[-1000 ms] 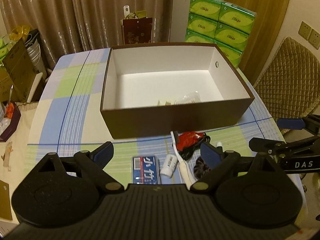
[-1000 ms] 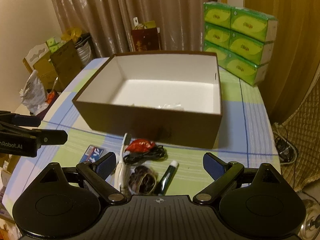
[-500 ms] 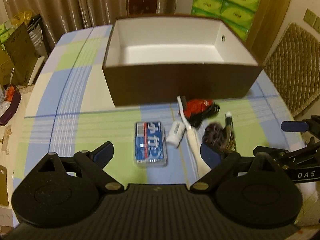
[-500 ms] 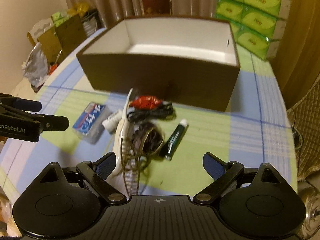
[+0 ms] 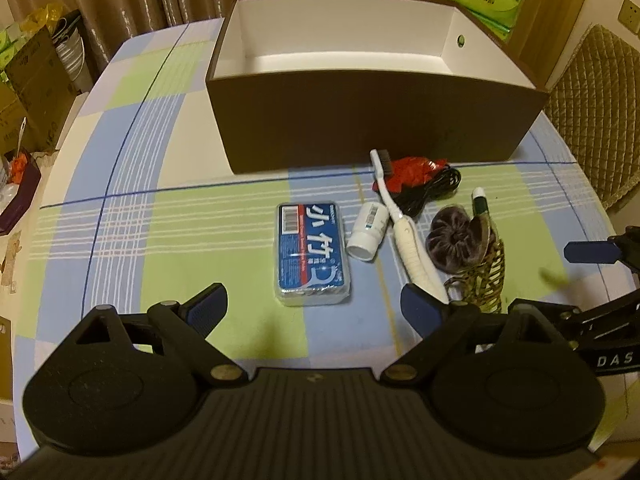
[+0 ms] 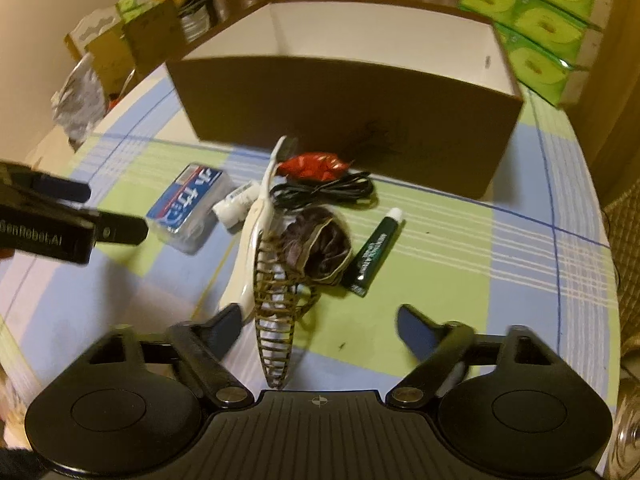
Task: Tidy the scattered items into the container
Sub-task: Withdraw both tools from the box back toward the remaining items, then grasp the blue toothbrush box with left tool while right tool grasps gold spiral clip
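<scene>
A brown box [image 5: 372, 120] with a white inside stands at the far side of the checked table; in the right wrist view the box [image 6: 344, 96] is ahead. Scattered before it lie a blue pack [image 5: 310, 252], a small white bottle [image 5: 368, 230], a white toothbrush [image 5: 400, 216], a red packet [image 5: 412, 170] on a black cable [image 5: 434, 190], a dark scrunchie [image 5: 454, 242], a tortoiseshell hair claw [image 6: 278, 312] and a green tube [image 6: 374, 252]. My left gripper [image 5: 314, 306] hovers open just short of the blue pack. My right gripper [image 6: 320, 326] is closing, low over the hair claw, which lies between its fingers untouched.
Green tissue packs [image 6: 540, 20] are stacked behind the box on the right. Cardboard boxes and bags [image 5: 28, 80] crowd the floor left of the table. A quilted chair [image 5: 596, 108] stands at the right edge. Curtains hang at the back.
Both grippers have come down and nearer the scattered items. The right gripper's fingers have narrowed and now straddle the hair claw. The left gripper's opening is unchanged.
</scene>
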Demonstrator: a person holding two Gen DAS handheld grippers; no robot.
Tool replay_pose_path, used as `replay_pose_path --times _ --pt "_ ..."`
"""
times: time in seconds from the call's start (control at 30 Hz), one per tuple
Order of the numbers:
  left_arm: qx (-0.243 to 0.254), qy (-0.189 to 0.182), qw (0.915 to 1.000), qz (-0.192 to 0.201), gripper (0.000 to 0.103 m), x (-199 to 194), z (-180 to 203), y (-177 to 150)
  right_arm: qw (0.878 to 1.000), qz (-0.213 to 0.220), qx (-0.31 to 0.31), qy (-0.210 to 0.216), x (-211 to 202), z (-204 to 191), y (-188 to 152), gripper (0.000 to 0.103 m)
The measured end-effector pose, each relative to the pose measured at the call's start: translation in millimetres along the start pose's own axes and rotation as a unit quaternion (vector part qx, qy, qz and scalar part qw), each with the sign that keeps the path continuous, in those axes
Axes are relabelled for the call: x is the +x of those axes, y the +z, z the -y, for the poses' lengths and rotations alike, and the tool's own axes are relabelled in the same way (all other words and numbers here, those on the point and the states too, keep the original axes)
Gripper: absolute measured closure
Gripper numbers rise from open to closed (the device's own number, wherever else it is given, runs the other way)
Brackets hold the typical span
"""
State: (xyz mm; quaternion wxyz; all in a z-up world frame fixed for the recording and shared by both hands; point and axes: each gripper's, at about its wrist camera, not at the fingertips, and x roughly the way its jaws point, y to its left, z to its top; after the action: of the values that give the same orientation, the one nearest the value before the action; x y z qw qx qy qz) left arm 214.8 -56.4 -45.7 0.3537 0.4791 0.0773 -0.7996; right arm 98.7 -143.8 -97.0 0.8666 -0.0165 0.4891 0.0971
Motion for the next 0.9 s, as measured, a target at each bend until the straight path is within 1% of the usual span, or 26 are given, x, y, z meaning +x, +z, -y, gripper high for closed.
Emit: replay_pose_path --times 0.07,0.13,0.33,0.47,0.5,0.57,0.63,0.9 --pt "0.003 -0.003 1.0000 0.000 0.012 3 -2 -1 1.000 0.000 -0.007 0.002 5 -3 -3 0.030" --pt "0.005 -0.008 1.0000 0.000 0.012 5 -5 -2 1.000 -0.001 -0.017 0.006 8 -6 -6 0.038" --pt "0.014 -0.014 0.9998 0.000 0.012 13 -11 -4 0.999 -0.001 -0.037 0.013 19 -16 -10 0.049" --pt "0.025 -0.021 0.9995 0.000 0.012 19 -12 -4 0.999 0.005 -0.039 0.010 28 -18 -9 0.052" --pt "0.026 -0.022 0.9994 -0.001 0.012 20 -12 -4 0.999 0.005 -0.039 0.009 30 -19 -9 0.055" --pt "0.032 -0.026 0.9992 0.000 0.012 23 -12 -5 0.999 0.006 -0.036 0.011 33 -17 -10 0.061" --pt "0.039 -0.029 0.9988 -0.001 0.013 25 -11 -5 0.999 0.008 -0.027 0.022 35 -14 -11 0.079" --pt "0.060 -0.039 0.9974 0.001 0.014 38 -9 -2 1.000 -0.001 -0.009 0.015 28 -2 -16 0.079"
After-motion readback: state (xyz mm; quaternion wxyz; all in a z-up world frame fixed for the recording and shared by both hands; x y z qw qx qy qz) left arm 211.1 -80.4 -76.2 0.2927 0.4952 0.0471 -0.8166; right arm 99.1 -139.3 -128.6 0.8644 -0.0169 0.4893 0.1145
